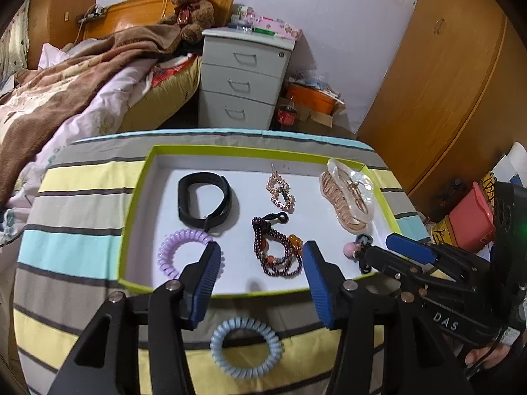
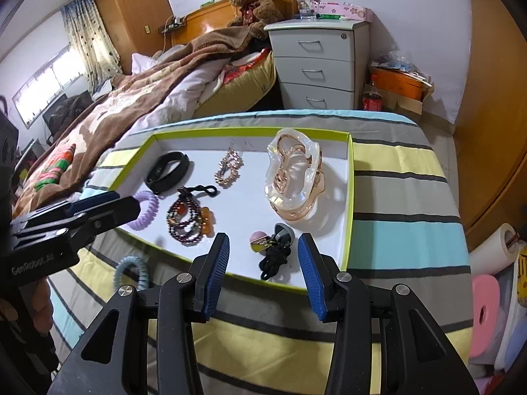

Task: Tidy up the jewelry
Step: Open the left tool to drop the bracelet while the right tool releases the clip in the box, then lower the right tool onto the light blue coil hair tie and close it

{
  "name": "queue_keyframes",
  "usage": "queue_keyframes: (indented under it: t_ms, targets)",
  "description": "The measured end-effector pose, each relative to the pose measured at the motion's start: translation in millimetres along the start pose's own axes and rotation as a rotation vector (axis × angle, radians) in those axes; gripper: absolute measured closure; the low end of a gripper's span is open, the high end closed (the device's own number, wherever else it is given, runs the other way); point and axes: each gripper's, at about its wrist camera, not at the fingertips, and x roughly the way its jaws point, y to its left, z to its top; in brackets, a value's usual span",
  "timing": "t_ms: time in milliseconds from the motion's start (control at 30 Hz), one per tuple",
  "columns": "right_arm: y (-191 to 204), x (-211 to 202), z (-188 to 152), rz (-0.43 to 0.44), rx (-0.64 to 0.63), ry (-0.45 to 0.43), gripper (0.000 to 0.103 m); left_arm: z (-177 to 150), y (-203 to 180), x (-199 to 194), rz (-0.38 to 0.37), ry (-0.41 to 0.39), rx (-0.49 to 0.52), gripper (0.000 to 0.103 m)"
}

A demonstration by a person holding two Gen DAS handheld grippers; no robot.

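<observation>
With both grippers, left (image 1: 262, 281) and right (image 2: 263, 275), released and empty, we judge the pale-blue coiled plastic hair tie (image 1: 245, 347), outside the lime-rimmed white tray (image 1: 131, 204), goes in next.

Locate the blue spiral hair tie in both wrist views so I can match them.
Left wrist: the blue spiral hair tie lies bottom centre on the striped cloth, outside the tray, between and below the left gripper's fingers.
Right wrist: the same tie sits lower left, partly hidden by the gripper finger in front of it.
Shared landmark: the green-rimmed tray's near edge, with the tie just in front of it.
</observation>
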Motion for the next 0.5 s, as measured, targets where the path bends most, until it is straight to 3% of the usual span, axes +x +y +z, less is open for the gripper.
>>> queue_keyframes:
  t_ms: [500]
  targets:
    - [29.5,-41.5,-18.6,0.041,-0.027,-0.071,0.059,-39.4,4.3,-60.5,0.064,-0.069,0.0,0.041]
